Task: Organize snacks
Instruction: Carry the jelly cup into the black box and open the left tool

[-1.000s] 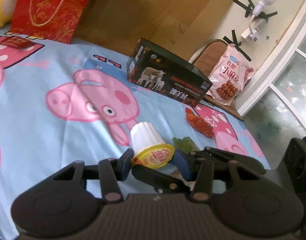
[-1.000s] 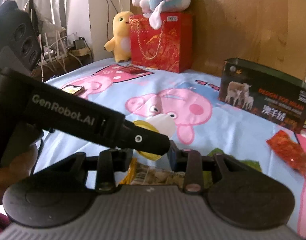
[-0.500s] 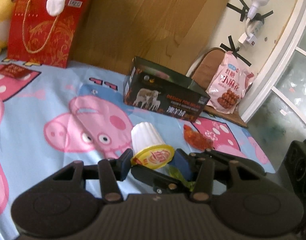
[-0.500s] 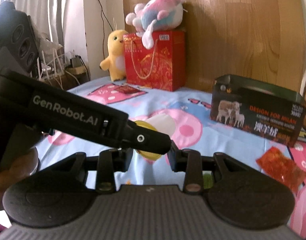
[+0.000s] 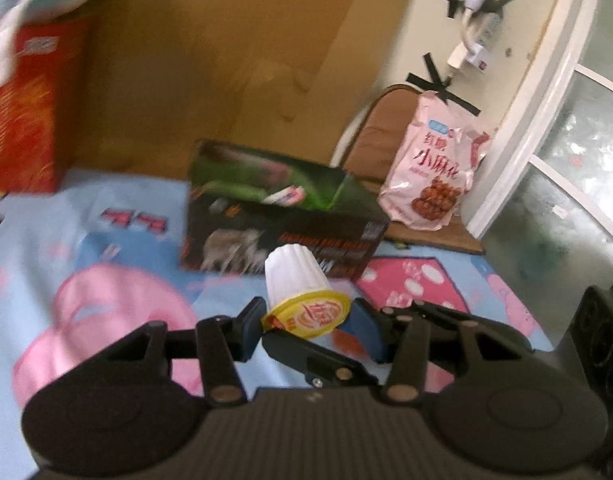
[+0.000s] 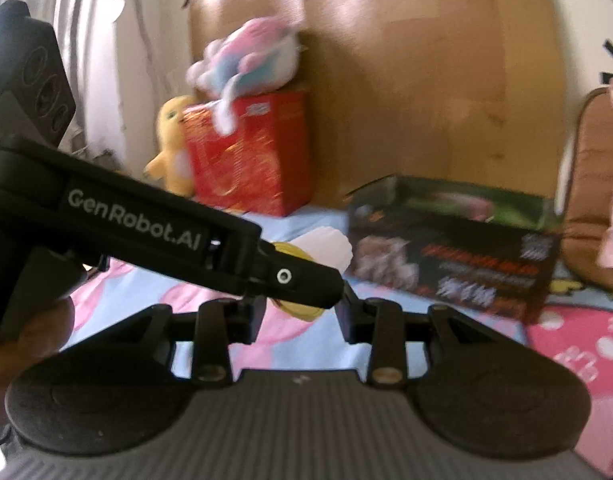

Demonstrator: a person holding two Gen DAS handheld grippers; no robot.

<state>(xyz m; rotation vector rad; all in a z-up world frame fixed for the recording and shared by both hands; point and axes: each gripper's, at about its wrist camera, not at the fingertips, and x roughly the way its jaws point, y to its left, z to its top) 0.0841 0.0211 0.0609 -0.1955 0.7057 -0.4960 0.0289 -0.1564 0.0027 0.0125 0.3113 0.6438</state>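
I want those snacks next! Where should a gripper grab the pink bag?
Pinch the flat sealed top edge of the pink snack bag, probably coming from above: it stands leaning against the chair, and its middle looks puffy.

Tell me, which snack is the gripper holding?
The white ribbed jelly cup with the yellow foil lid, pinched in the left gripper. The pink bag of fried twists leans untouched by the wall.

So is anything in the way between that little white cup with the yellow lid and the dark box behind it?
Nothing visible. The left gripper holds the cup by its yellow-lidded end, and only bare cartoon bedsheet lies between it and the open-topped dark box.
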